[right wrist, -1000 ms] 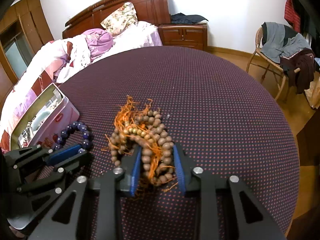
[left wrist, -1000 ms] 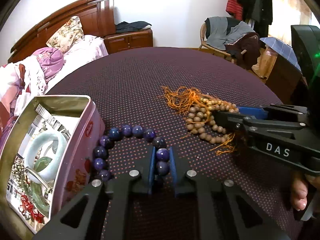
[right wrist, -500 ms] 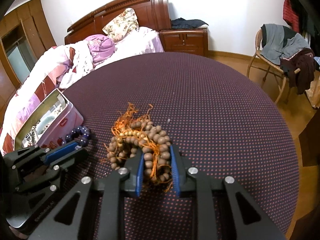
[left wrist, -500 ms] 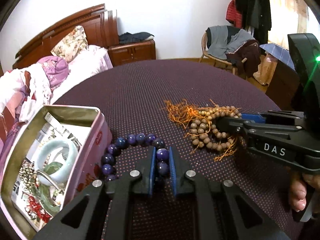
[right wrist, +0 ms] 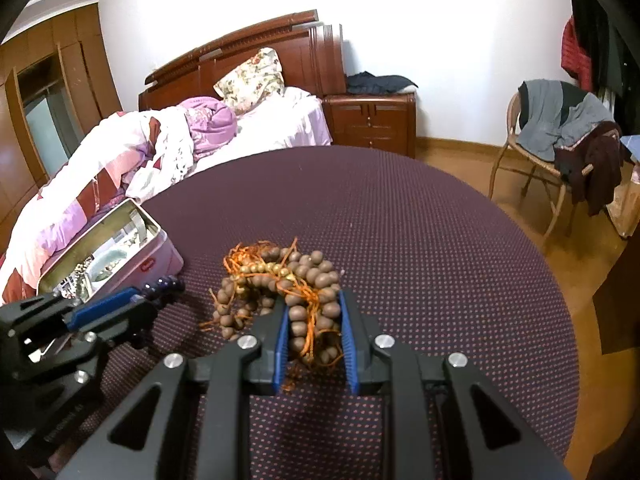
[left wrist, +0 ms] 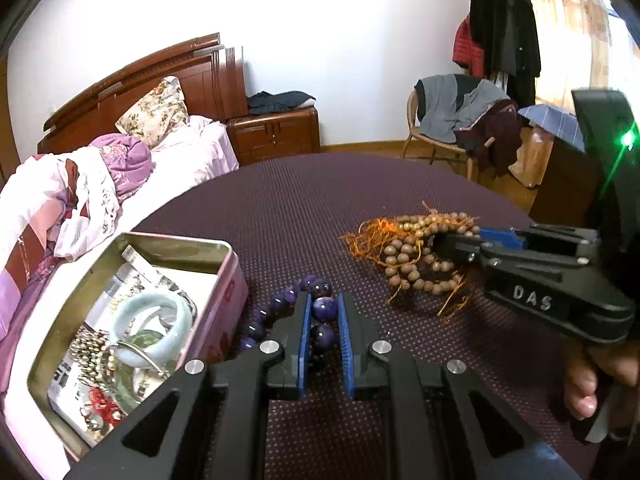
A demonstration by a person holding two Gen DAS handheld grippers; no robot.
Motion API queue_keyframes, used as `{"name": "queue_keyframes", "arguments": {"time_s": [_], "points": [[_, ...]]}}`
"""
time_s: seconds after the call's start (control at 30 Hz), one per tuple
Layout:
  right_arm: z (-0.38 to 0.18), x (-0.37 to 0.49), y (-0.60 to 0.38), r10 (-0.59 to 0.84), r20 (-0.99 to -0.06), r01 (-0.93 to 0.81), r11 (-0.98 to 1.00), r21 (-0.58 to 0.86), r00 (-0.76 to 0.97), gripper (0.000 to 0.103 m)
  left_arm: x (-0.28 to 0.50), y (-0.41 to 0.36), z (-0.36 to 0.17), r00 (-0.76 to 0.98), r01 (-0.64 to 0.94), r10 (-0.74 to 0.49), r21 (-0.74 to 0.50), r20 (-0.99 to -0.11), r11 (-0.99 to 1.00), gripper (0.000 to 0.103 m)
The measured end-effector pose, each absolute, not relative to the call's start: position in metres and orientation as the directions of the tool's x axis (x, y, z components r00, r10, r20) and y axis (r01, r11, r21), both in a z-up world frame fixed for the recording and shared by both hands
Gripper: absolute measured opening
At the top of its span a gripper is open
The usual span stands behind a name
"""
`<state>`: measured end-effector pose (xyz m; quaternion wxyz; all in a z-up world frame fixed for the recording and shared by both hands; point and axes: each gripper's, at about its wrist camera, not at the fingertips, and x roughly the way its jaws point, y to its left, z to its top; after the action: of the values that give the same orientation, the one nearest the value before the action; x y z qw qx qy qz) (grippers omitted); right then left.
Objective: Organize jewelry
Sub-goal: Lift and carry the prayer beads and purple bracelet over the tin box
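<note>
Round surface [right wrist: 400,240] covered in dark purple cloth with red dots; behind it a bed [right wrist: 276,128] with wooden headboard, a nightstand [right wrist: 372,120], and a chair [right wrist: 560,136] draped with clothes. Left gripper [left wrist: 323,314]: jaws clamped on the purple bead bracelet [left wrist: 322,308], just beside the open pink tin [left wrist: 224,280] at the surface's left edge, which holds a pale green bangle [left wrist: 150,326] and other jewelry. Right gripper [right wrist: 313,326]: jaws pressed on the brown wooden beads with orange tassels [right wrist: 296,280], near mid-surface.
</note>
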<state>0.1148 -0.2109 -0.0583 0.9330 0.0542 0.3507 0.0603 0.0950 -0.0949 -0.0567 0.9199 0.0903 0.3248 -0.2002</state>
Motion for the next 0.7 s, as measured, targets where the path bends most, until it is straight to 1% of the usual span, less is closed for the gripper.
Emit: {"name": "queue_keyframes", "arguments": {"time_s": [0.13, 0.5, 0.7], "points": [[-0.052, 0.113, -0.209, 0.154, -0.637, -0.08, 0.986, 0.144, 0.756, 0.025, 0.091, -0.088, -0.043, 0.724, 0.422, -0.32, 0.026, -0.611, 0.906, 0.013], [-0.013, 0.109, -0.202, 0.162, -0.577, -0.105, 0.986, 0.132, 0.8, 0.025, 0.082, -0.072, -0.017, 0.752, 0.415, -0.345, -0.003, -0.561, 0.91, 0.013], [-0.001, 0.107, -0.188, 0.186, -0.552, -0.135, 0.982, 0.132, 0.813, 0.026, 0.08, -0.053, 0.003, 0.785, 0.385, -0.333, -0.01, -0.523, 0.923, 0.013]]}}
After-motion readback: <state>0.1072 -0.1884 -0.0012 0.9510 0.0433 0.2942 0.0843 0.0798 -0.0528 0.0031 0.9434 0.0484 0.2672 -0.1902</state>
